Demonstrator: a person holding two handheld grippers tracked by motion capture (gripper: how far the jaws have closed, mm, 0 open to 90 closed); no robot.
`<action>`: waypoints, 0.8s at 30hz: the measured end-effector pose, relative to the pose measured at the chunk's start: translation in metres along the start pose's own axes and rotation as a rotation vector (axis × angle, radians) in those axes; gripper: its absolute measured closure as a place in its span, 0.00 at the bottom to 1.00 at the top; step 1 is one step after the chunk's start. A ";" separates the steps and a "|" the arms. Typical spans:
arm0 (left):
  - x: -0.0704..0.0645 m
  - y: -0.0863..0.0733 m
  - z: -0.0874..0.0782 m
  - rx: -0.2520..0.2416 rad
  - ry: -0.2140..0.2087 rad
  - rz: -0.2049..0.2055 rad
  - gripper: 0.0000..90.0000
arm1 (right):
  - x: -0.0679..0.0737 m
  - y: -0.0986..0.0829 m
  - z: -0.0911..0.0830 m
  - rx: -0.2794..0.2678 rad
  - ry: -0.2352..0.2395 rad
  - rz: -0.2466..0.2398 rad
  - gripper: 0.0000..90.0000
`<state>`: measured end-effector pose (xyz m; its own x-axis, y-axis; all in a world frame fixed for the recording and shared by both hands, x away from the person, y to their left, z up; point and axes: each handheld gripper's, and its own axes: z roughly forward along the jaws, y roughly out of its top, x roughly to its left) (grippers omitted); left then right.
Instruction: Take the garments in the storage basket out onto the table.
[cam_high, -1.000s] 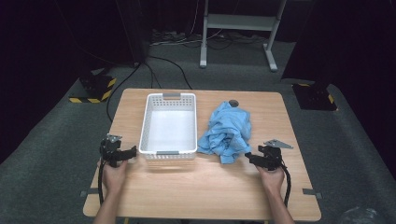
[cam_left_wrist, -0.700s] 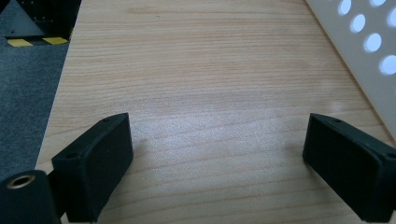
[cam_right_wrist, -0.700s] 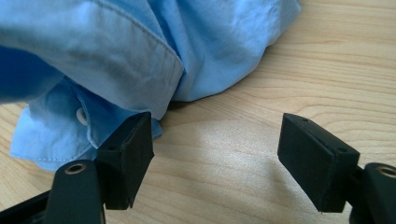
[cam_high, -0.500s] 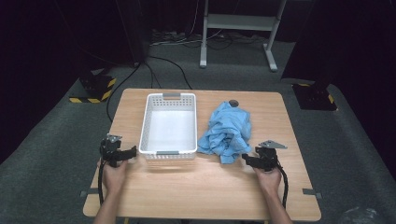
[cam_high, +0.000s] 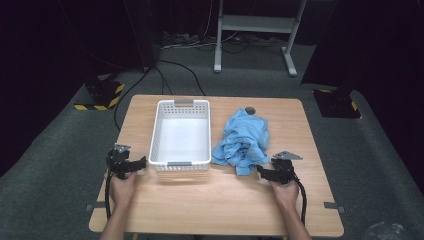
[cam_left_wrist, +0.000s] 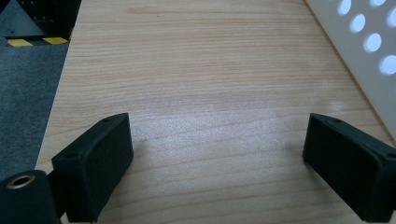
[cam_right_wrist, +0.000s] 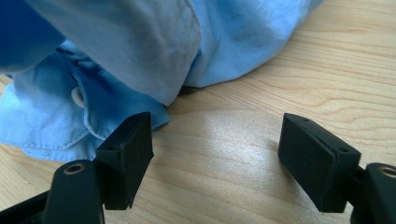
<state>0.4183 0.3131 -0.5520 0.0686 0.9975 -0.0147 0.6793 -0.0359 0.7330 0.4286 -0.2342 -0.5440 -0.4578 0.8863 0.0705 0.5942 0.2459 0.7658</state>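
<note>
The right gripper (cam_right_wrist: 215, 158) has its jaws spread wide and empty, one jaw at the hem of the crumpled blue shirt (cam_high: 243, 139) beside the white basket (cam_high: 181, 162), where the left gripper (cam_left_wrist: 215, 161) gapes wide over bare table (cam_high: 220, 200).

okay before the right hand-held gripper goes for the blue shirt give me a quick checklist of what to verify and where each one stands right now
1. Right hand-held gripper jaws open: ok.
2. Blue shirt edge close ahead of those jaws: ok, one jaw sits at the hem.
3. Cloth actually between the jaws: not ok, bare table there.
4. White basket empty: ok.
5. Left hand-held gripper open, beside the basket, away from the shirt: ok.
6. How many cloth layers a pinch would catch: cannot tell.
</note>
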 end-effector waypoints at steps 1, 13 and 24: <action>0.000 0.000 0.000 0.000 0.000 0.000 0.10 | 0.000 0.000 0.000 0.001 -0.001 -0.001 0.29; 0.000 0.000 0.000 0.000 -0.002 0.002 0.10 | 0.011 0.001 0.003 0.027 -0.060 -0.070 0.27; 0.000 0.000 0.000 0.000 -0.004 0.004 0.10 | 0.012 0.001 0.004 0.030 -0.073 -0.059 0.25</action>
<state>0.4182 0.3127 -0.5520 0.0742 0.9971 -0.0143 0.6793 -0.0401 0.7328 0.4266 -0.2221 -0.5450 -0.4436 0.8960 -0.0216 0.5878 0.3091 0.7476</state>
